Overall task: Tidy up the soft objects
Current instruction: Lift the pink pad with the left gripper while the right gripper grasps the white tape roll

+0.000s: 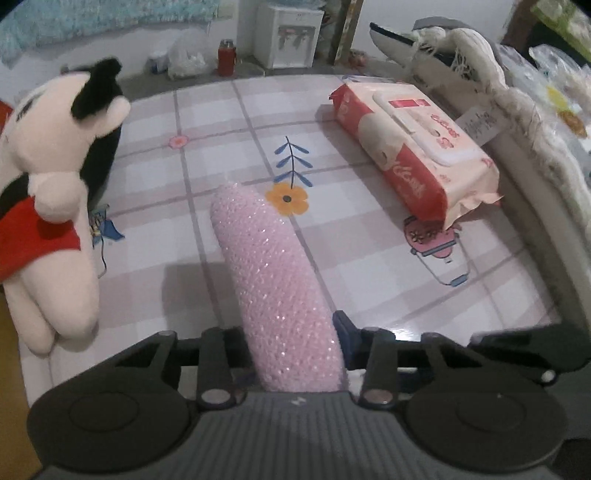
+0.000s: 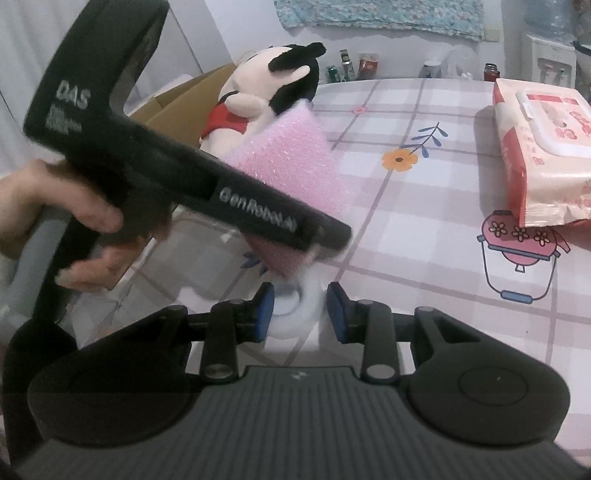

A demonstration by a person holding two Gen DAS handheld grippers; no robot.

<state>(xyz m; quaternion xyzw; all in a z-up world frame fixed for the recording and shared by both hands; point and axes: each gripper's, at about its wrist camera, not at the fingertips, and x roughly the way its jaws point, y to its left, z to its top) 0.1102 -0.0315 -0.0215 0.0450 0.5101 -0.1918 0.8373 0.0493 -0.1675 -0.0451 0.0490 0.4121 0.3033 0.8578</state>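
My left gripper [image 1: 295,343] is shut on a pink glittery sponge [image 1: 277,277] and holds it above the checked tablecloth [image 1: 221,122]. The sponge also shows in the right wrist view [image 2: 295,155], clamped in the left gripper's black body [image 2: 221,192]. My right gripper [image 2: 300,310] is open just below and in front of the held sponge, with something white and blurred between its blue pads [image 2: 264,306]. A plush toy [image 1: 48,184] with black ears and red clothes sits at the table's left edge. A red and cream wet-wipes pack [image 1: 413,147] lies at the right.
A cardboard box [image 2: 184,107] stands behind the plush toy. A pile of cloth and bags [image 1: 498,92] lines the right side of the table. A red flask [image 1: 226,57] and a water dispenser [image 1: 288,33] stand on the floor beyond.
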